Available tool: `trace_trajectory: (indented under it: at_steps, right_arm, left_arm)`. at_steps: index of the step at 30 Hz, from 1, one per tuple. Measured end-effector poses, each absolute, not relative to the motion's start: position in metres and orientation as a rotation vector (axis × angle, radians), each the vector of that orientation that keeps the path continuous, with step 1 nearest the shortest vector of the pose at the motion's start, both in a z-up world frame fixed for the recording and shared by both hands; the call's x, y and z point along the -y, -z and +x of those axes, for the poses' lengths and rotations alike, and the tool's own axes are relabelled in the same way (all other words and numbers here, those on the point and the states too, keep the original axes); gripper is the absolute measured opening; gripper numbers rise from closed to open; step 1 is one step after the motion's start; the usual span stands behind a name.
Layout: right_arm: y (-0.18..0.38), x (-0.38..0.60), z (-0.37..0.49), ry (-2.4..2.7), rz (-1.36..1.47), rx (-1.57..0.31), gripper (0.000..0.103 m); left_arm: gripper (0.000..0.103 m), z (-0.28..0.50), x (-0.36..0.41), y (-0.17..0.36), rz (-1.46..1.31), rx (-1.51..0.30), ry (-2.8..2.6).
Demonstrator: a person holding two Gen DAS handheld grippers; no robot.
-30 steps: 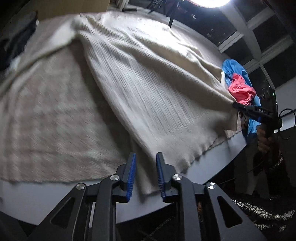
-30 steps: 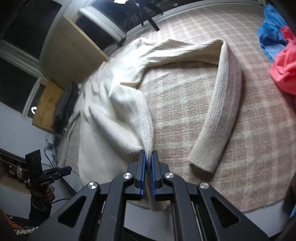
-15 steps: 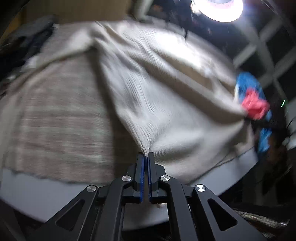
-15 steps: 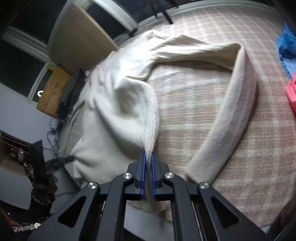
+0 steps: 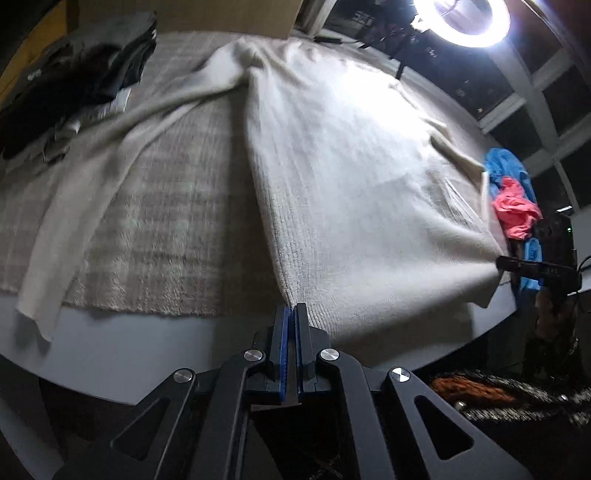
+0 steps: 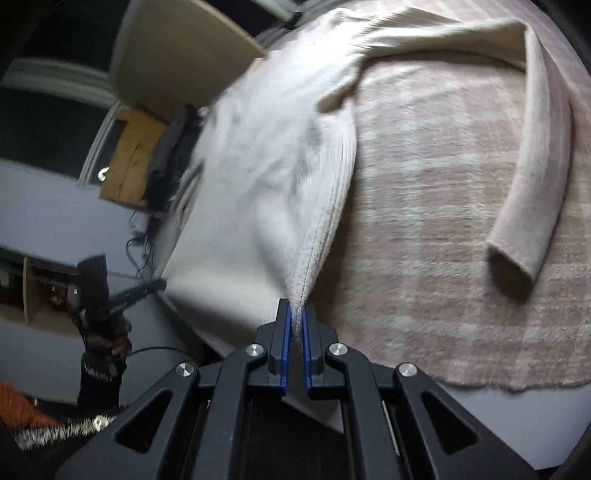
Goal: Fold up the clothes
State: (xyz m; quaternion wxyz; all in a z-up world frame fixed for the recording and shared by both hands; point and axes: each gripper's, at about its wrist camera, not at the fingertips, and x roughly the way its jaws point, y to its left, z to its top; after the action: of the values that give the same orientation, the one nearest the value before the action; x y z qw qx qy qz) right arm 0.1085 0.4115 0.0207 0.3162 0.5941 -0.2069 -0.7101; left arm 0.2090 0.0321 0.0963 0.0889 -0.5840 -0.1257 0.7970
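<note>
A cream knit sweater [image 5: 351,177] lies spread over a plaid blanket [image 5: 166,229] on the table. My left gripper [image 5: 292,310] is shut on one bottom hem corner of the sweater. My right gripper [image 6: 295,306] is shut on the other hem corner, and the sweater [image 6: 266,155] is pulled taut between them, lifted off the blanket [image 6: 436,258] near the front edge. One sleeve [image 6: 535,155] curls across the blanket in the right wrist view; the other sleeve [image 5: 81,192] trails toward the table edge in the left wrist view. The right gripper [image 5: 517,264] also shows at the far hem corner.
Blue and pink clothes [image 5: 513,199] are heaped at the table's right side. Dark folded garments [image 5: 74,81] sit at the back left. A ring light [image 5: 469,18] glares overhead. The grey table edge [image 5: 129,350] runs in front. A person's hand [image 6: 107,332] holds the left gripper.
My left gripper went from open beside the hem to shut on it. Both grippers then drew the hem toward the table's front edge, stretching the sweater body flat.
</note>
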Motion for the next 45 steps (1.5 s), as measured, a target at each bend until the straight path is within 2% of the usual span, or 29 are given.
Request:
trace_trajectory:
  at_steps: [2,4,9,13,19,20,21,23,26,29,37,40,41,42,43,45]
  right_arm:
    - [-0.028,-0.402,0.114,1.878,1.569,0.423,0.009]
    - [-0.034,-0.403,0.109,1.906,1.574,0.388,0.009]
    - [-0.061,-0.422,0.071,2.063,1.499,0.4,0.013]
    - [-0.093,-0.421,0.015,2.262,1.411,0.194,0.013]
    - [-0.122,-0.419,-0.083,2.391,1.328,0.084,0.014]
    - [-0.126,-0.42,-0.102,2.434,1.301,0.064,0.016]
    - [-0.126,-0.42,-0.117,2.453,1.283,0.044,0.023]
    - [-0.111,-0.418,-0.149,2.432,1.308,0.036,0.04]
    - [-0.079,-0.408,-0.189,2.418,1.383,0.043,0.04]
    - [-0.052,-0.396,-0.212,2.371,1.43,0.058,0.04]
    - [-0.012,-0.359,-0.25,2.273,1.487,0.02,0.04]
    - [-0.003,-0.348,-0.257,2.233,1.498,-0.002,0.038]
    - [-0.001,-0.346,-0.257,2.227,1.509,-0.018,0.028]
    - [0.001,-0.344,-0.257,2.221,1.52,-0.034,0.003]
    - [0.002,-0.342,-0.256,2.219,1.528,-0.051,0.004]
    - [-0.008,-0.344,-0.251,2.276,1.49,-0.084,0.004]
  left_arm:
    - [0.003,0.211,-0.028,-0.105,-1.719,0.361,-2.379]
    - [0.003,0.204,-0.019,-0.103,-1.774,0.315,-2.384]
    - [0.004,0.172,-0.003,-0.116,-1.788,0.227,-2.446]
    - [0.005,0.12,0.001,-0.133,-1.706,0.081,-2.512]
    - [0.009,0.018,0.012,-0.156,-1.589,-0.121,-2.635]
    - [0.01,0.003,0.014,-0.159,-1.565,-0.151,-2.664]
    - [0.015,-0.018,0.017,-0.159,-1.547,-0.163,-2.682]
    - [0.02,-0.051,0.021,-0.153,-1.534,-0.165,-2.688]
    - [0.024,-0.1,0.022,-0.13,-1.578,-0.191,-2.683]
    - [0.035,-0.133,0.023,-0.109,-1.601,-0.117,-2.633]
    - [0.036,-0.19,0.019,-0.066,-1.661,-0.077,-2.538]
    - [0.036,-0.199,0.014,-0.057,-1.669,-0.109,-2.512]
    - [0.03,-0.2,0.014,-0.054,-1.673,-0.112,-2.501]
    - [0.01,-0.2,0.013,-0.053,-1.662,-0.103,-2.495]
    - [0.005,-0.198,0.012,-0.055,-1.647,-0.117,-2.514]
    - [0.005,-0.191,0.01,-0.067,-1.599,-0.15,-2.559]
